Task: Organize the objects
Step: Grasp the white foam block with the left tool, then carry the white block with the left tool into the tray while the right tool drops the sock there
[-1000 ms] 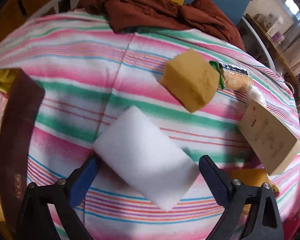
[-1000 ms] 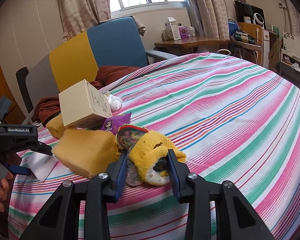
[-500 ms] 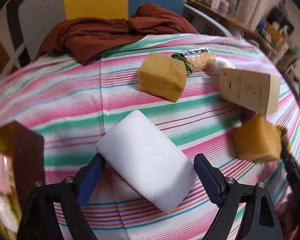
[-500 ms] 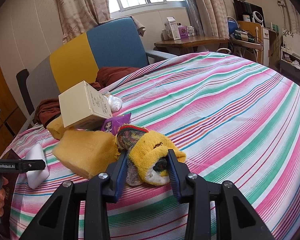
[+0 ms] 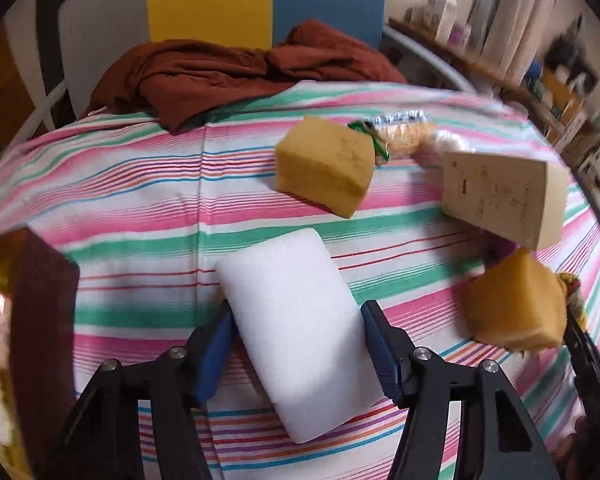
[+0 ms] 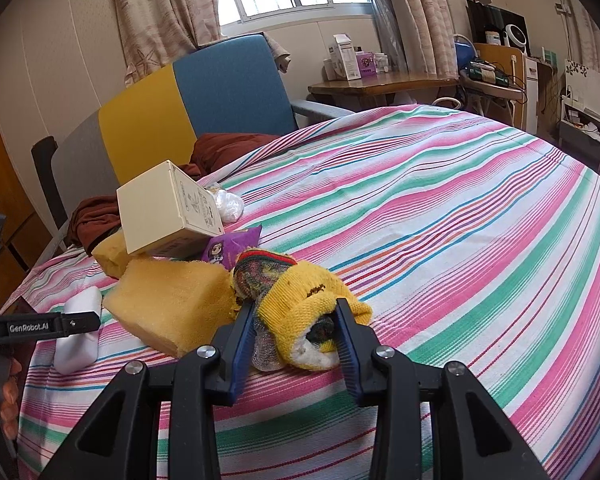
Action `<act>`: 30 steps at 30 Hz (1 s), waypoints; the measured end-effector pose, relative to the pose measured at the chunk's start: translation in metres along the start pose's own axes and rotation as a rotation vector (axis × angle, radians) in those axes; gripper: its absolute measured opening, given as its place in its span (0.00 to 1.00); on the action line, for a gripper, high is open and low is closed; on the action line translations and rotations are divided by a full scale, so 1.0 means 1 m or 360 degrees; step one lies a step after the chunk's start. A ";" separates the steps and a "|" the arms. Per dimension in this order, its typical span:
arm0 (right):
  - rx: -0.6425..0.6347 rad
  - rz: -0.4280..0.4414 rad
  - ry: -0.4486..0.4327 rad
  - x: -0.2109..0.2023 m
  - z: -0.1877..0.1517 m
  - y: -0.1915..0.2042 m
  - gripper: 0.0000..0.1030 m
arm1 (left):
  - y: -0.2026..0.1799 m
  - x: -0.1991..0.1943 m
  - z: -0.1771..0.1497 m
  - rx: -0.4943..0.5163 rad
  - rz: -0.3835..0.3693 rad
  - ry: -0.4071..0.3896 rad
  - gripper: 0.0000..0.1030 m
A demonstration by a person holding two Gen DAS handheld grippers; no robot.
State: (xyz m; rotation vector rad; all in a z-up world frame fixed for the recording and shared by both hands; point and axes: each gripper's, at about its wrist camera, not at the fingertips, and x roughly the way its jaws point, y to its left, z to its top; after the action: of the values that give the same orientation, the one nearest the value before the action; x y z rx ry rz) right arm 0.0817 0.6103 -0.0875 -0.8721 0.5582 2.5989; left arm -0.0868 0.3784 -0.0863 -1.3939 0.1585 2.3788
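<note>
white sponge (image 5: 300, 332) in left claw (image 5: 296, 344), "GenRobot.AI" lettering

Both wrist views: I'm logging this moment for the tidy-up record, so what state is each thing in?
White foam block: lying flat on the bedspread, clamped by the left gripper.
Yellow sock bundle: rolled up, clamped by the right gripper.
Beige box: closed, tilted, propped on other items.
Near yellow sponge: lying free, touching the sock bundle.
Far yellow sponge: lying free.
Brown cloth: crumpled.
</note>
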 end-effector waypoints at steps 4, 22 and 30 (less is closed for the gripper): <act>-0.0008 -0.0014 -0.0002 0.000 -0.001 0.001 0.36 | -0.001 -0.006 -0.025 0.0052 0.0038 -0.0204 0.72; 0.0048 -0.0054 -0.0078 -0.039 -0.019 0.011 0.34 | 0.015 -0.031 -0.059 -0.0043 -0.0201 -0.0304 0.59; 0.0062 0.0056 -0.0053 -0.066 -0.039 0.043 0.34 | 0.016 -0.065 -0.093 0.0029 -0.0432 -0.0320 0.59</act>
State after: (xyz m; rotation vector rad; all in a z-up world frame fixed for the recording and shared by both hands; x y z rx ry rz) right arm 0.1323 0.5427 -0.0634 -0.8123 0.6179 2.6199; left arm 0.0117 0.3206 -0.0782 -1.0819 -0.0599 2.2639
